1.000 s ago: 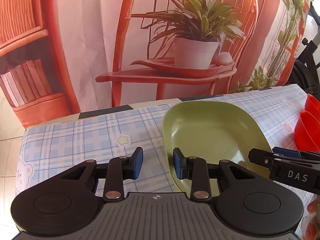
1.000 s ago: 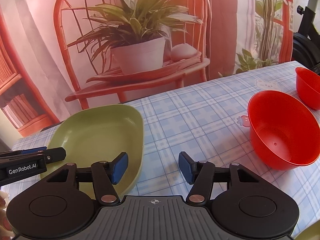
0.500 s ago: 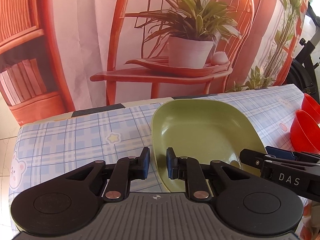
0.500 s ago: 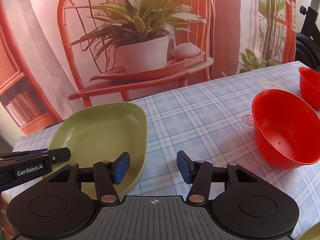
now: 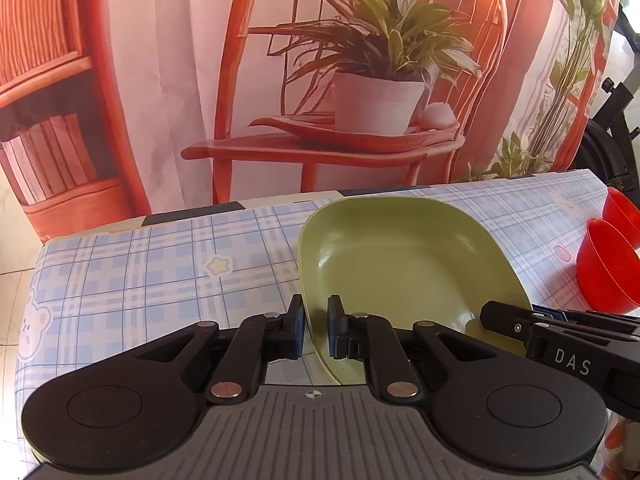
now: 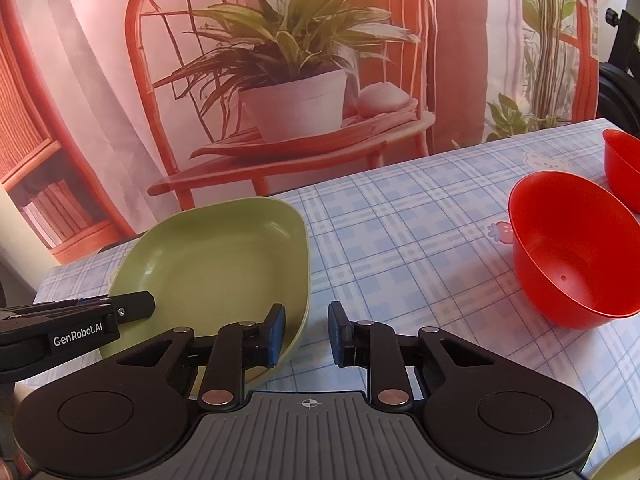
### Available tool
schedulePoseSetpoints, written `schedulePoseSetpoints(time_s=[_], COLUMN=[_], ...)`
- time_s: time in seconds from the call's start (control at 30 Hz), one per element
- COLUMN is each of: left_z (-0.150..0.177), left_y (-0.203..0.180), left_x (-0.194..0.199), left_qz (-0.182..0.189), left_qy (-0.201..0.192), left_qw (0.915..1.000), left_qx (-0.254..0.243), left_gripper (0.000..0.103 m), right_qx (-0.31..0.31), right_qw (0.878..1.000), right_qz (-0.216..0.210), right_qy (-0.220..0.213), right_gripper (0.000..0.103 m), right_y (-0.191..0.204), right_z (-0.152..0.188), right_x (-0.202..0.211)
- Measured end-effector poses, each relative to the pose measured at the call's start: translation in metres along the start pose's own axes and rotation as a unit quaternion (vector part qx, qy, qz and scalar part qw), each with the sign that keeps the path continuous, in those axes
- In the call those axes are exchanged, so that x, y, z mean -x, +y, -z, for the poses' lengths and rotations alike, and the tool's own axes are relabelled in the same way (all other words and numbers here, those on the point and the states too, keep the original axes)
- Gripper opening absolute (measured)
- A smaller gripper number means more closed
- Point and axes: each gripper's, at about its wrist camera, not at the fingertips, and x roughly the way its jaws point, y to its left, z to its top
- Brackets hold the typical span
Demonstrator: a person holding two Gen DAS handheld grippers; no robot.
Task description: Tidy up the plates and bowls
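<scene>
Left gripper (image 5: pixel 316 330): we pinch the near left rim of the green plate (image 5: pixel 404 268), fingers nearly closed on it.
Right gripper (image 6: pixel 306 330): we straddle its right rim, jaws parted, nothing clamped.
Bowls: red bowl (image 6: pixel 572 252) well right; second red bowl (image 6: pixel 622 166) behind it.
Surface: blue plaid tablecloth (image 6: pixel 400 240).
Room: printed chair-and-plant backdrop (image 5: pixel 360 60).

**Bright, warm daylight; strong fisheye bend**

Both wrist views well lit and sharp at centre. Backdrop (image 5: pixel 160 80) carries a pink-red cast. Soft sheen on the green plate (image 5: pixel 400 264) toward 9 o'clock; faint shadow under the red bowl (image 6: pixel 572 248) at 6 o'clock. Straight lines of the table (image 6: pixel 400 240) curve toward the edges. Dark vignette in corners at 1 and 11 o'clock. Overexposed patch at 2 o'clock, left view.
</scene>
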Motion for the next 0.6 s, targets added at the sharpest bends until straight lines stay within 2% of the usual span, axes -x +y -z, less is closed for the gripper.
schedulePoseSetpoints(time_s=[0.47,0.6], left_z=[0.003,0.004], left_y=[0.005,0.005], left_x=[0.003,0.003], left_qz=[0.009,0.007], left_qy=[-0.010,-0.013], left_qw=[0.9999,0.9998], left_qx=[0.011,0.016], left_gripper=[0.012,0.011], right_qx=[-0.014,-0.009], right_qw=[1.000,1.000], right_qz=[-0.014,-0.014], right_qy=[-0.001,-0.002], right_gripper=[0.012,0.008], right_y=[-0.010,-0.008], right_z=[-0.003,-0.002], right_x=[-0.005,-0.005])
